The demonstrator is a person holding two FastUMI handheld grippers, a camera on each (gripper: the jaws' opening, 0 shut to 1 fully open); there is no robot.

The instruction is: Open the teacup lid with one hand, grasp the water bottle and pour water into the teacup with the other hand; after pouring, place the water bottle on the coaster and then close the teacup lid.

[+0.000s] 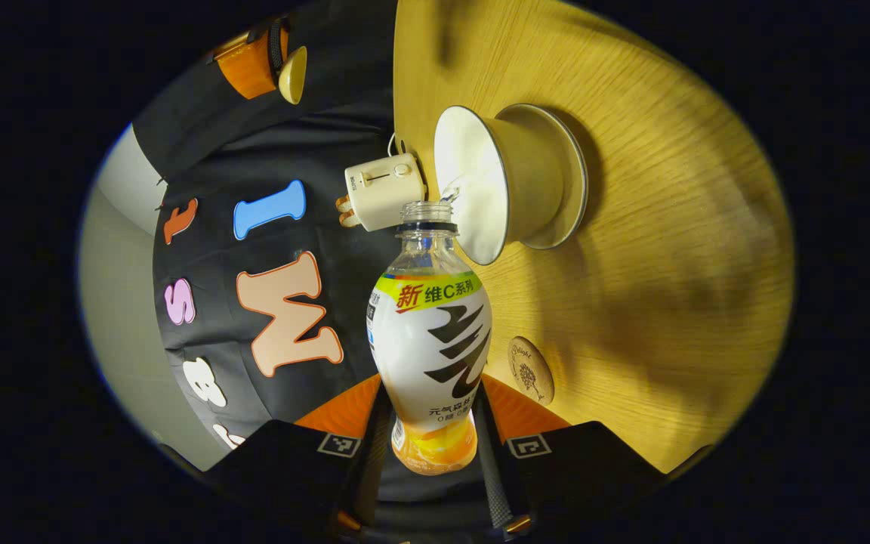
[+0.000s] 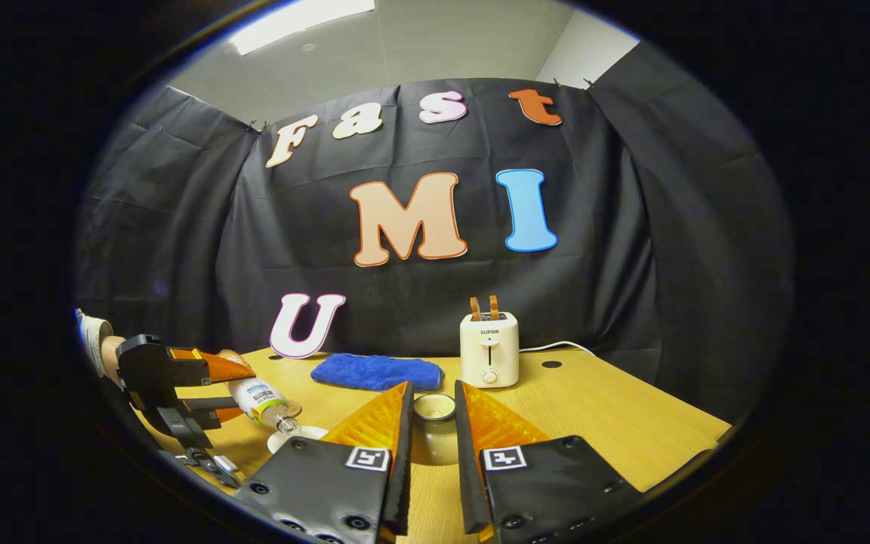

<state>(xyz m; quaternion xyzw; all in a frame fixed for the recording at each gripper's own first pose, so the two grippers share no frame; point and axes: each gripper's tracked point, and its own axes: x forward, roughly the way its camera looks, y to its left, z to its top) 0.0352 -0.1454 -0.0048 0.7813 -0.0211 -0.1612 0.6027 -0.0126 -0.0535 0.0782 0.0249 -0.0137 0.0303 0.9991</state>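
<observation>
In the left gripper view my left gripper (image 1: pixel 431 412) is shut on a clear water bottle (image 1: pixel 429 355) with a white and green label and no cap. The bottle's mouth is at the rim of the open cream teacup (image 1: pixel 503 181), which stands on its saucer (image 1: pixel 572 181), and a thin stream of water runs into the cup. A round wooden coaster (image 1: pixel 531 369) lies on the table beside the bottle. In the right gripper view my right gripper (image 2: pixel 433 391) is shut on the cream teacup lid (image 2: pixel 433 412), held above the table. The tilted bottle (image 2: pixel 263 400) and the left gripper (image 2: pixel 171 378) are at the far left.
A white toaster (image 2: pixel 488 349) stands at the back of the wooden table (image 2: pixel 601 412), with a folded blue cloth (image 2: pixel 377 372) to its left. The table's right edge falls away at the far right of the right gripper view.
</observation>
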